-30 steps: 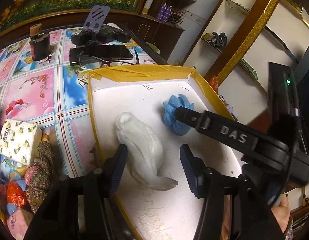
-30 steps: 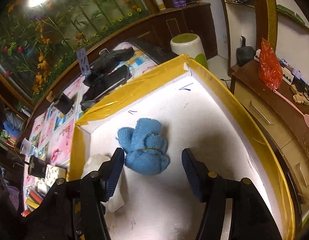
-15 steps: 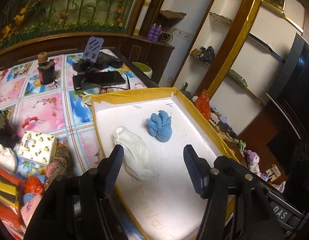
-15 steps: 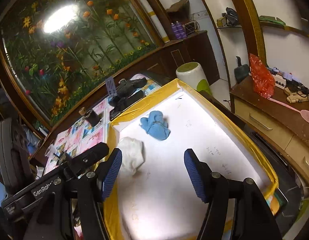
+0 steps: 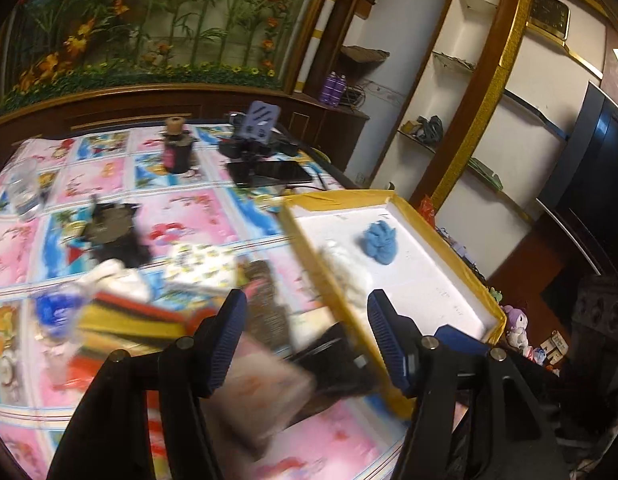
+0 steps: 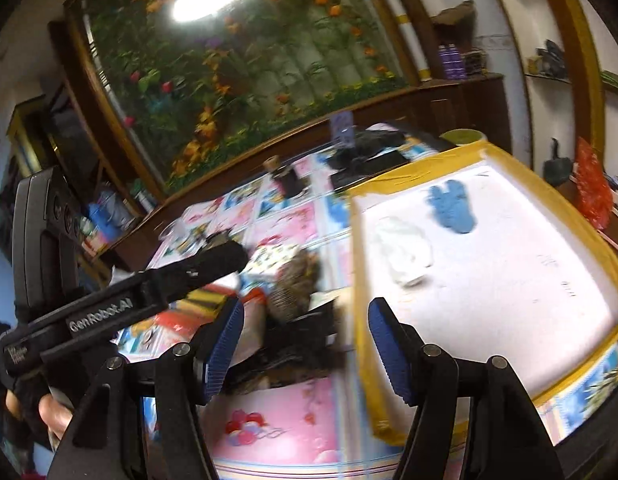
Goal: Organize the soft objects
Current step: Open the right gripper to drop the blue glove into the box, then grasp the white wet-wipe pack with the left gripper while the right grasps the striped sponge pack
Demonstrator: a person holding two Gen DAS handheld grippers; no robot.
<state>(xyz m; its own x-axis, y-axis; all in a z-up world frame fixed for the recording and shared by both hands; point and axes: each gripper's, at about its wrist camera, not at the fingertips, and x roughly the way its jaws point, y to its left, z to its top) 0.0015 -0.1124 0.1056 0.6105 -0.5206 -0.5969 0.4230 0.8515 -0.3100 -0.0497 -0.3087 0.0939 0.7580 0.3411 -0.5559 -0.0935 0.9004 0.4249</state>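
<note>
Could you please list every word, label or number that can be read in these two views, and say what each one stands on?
"GenRobot.AI": white lettering on the black body of the left gripper, in the right wrist view.
Small white print at that body's near end: too small to read.
Pen marks on the white tray floor: too faint to read.
Print on the yellow-patterned pack: blurred, unreadable.
Nothing else is legible.

One tray (image 5: 405, 204) — two soft bundles (image 5: 380, 243)
</note>
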